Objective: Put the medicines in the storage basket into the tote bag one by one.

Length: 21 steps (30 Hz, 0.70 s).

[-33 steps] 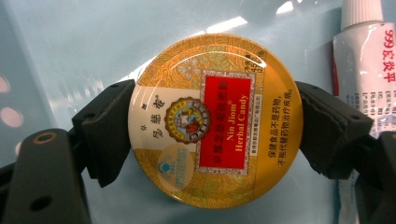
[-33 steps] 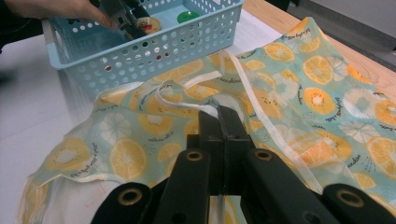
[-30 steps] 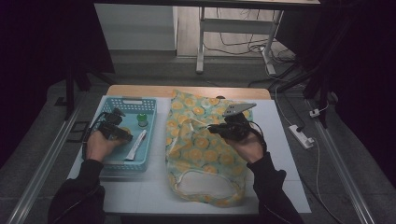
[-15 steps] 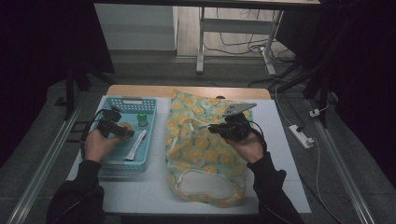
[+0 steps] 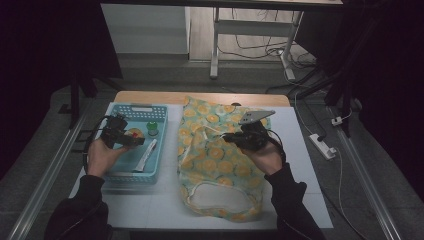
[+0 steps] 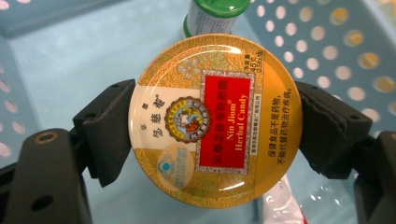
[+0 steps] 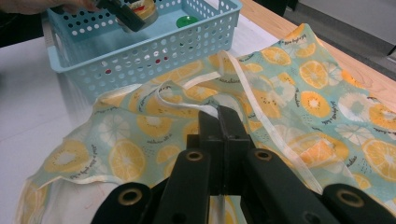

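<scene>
My left gripper (image 5: 128, 138) hangs over the blue basket (image 5: 125, 174), shut on a round yellow candy tin (image 5: 134, 133). In the left gripper view the black pads (image 6: 111, 133) press on both sides of the tin (image 6: 215, 123), whose red label faces the camera. A fabric bag with a lemon print (image 5: 215, 165) lies flat on the table's middle. My right gripper (image 5: 229, 138) rests on it, and in the right gripper view the gripper (image 7: 219, 116) is shut on a raised fold of the bag (image 7: 303, 93) beside its white strap (image 7: 261, 116).
A green-capped bottle (image 5: 152, 129) and a white tube (image 5: 146, 155) lie in the basket under the tin. The wooden table edge (image 5: 150, 97) runs along the back. A power strip (image 5: 322, 146) and cables lie on the floor at the right.
My left gripper has risen a little above the basket floor with the tin in it. The right gripper has stayed on the bag.
</scene>
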{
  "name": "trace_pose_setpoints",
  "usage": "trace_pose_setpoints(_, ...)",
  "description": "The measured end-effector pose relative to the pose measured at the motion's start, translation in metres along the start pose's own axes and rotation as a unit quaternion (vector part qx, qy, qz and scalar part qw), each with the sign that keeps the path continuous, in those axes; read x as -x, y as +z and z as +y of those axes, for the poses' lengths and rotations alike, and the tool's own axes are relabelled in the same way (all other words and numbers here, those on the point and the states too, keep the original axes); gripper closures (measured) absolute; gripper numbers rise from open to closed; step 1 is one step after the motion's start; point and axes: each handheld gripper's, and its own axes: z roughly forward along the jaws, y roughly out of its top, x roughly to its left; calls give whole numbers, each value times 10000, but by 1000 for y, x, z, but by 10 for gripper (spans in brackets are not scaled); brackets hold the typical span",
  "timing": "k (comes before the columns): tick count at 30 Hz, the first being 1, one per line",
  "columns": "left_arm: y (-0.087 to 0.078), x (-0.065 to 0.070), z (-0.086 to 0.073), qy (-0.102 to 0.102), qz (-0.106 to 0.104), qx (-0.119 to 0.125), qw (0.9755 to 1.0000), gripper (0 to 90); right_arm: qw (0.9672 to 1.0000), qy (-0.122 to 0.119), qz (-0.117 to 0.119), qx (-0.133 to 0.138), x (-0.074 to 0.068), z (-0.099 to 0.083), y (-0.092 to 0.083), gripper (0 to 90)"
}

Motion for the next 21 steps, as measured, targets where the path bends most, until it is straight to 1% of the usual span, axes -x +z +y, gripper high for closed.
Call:
trace_pose_setpoints(10,-13,10,-3,183,-72,142,9997,201,10000,-14,-18,21,-1,1,0,900)
trace_pose_setpoints(15,-18,18,-4,326,-140,198,9992,201,10000,-30,-16,35,-1,1,0,900)
trace_pose_setpoints(16,-18,19,-4,329,-153,206,9991,201,10000,-30,-14,34,-1,1,0,900)
trace_pose_setpoints(17,-20,20,-4,383,-155,214,9989,201,10000,-28,-10,41,-1,1,0,900)
trace_pose_setpoints(21,-23,27,-5,461,-201,254,9984,201,10000,-30,-21,37,-1,1,-1,900)
